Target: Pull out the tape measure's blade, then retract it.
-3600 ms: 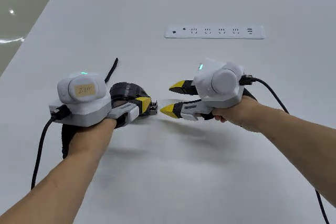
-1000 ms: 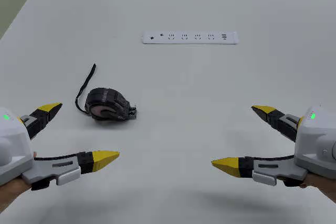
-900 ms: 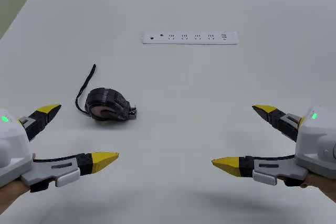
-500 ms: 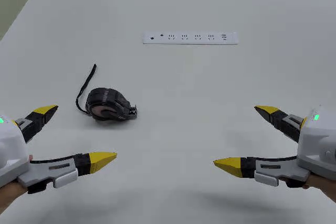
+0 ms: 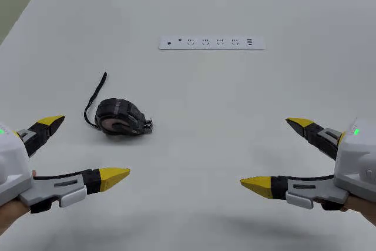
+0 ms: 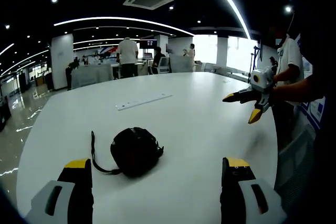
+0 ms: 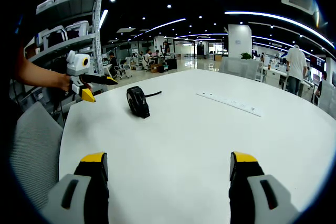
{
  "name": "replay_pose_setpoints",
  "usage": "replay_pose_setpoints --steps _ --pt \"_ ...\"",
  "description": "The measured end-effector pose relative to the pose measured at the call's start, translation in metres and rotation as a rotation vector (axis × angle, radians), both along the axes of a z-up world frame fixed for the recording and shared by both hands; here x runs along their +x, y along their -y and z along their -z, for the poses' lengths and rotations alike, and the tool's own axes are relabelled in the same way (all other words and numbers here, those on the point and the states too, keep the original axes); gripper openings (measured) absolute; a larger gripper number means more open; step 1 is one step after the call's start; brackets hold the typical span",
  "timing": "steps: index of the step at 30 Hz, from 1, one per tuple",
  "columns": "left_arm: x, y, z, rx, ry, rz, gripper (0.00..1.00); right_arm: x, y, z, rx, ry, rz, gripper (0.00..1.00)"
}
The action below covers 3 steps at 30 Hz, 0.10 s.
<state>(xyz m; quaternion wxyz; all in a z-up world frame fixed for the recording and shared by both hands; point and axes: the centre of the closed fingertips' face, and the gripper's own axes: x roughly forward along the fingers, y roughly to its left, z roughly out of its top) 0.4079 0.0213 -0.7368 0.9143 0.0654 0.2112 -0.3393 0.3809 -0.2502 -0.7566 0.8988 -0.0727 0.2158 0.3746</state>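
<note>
Black tape measure resting on the white tabletop, left of the middle, with the end hook at the mouth of the case and a black strap trailing away behind it. Lies just ahead of the left claw, near but apart from both its tips. Left claw released, jaws spread wide, holding nothing. Right claw well apart from the tape measure, over on the other side, also released, with jaws wide and nothing between. White power strip farther back on the tabletop, beyond the tape measure.
</note>
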Motion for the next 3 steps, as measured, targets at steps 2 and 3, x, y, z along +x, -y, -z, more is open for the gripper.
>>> replay_pose_setpoints --steps 2,3 --pt "0.0000 0.0000 -0.0004 0.001 0.001 0.002 1.00 0.0000 0.0004 -0.0003 0.002 0.000 0.002 0.99" --pt "0.0000 0.0000 -0.0006 0.000 0.001 0.002 1.00 -0.0003 0.0005 -0.0007 0.001 0.000 0.001 0.99"
